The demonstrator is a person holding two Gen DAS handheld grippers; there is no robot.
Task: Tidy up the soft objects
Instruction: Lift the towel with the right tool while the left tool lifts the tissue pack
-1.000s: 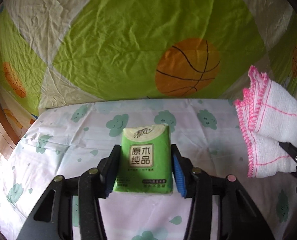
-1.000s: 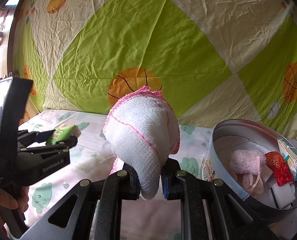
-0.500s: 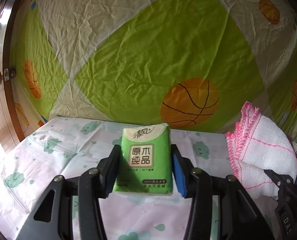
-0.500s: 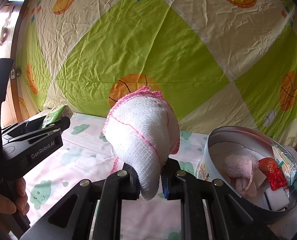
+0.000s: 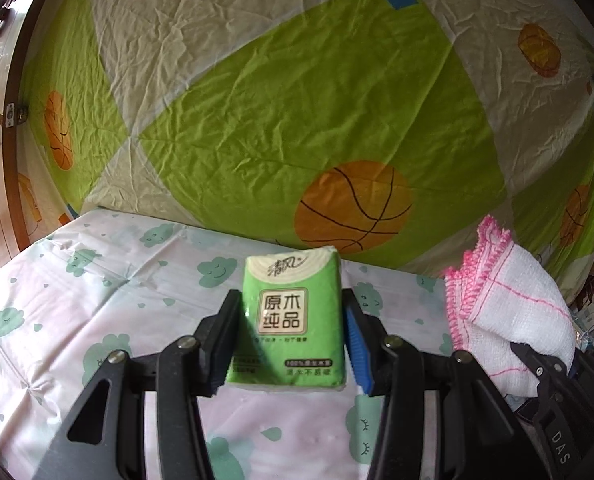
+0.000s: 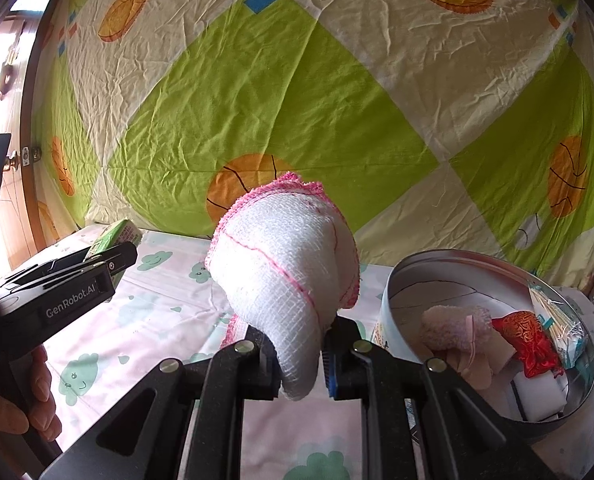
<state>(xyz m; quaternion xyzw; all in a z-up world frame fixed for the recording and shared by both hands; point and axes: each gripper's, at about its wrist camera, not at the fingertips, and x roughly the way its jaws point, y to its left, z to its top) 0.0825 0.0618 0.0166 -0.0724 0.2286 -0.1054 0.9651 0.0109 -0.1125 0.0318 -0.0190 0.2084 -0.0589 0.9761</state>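
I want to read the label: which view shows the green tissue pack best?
The left wrist view: the green plastic tissue pack faces the camera, label legible, clamped in the left gripper. The right wrist view shows only its top corner edge-on at the left.

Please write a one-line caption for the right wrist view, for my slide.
Right gripper clamps a white cloth beside a round tin of small items; left gripper holds a green tissue pack.
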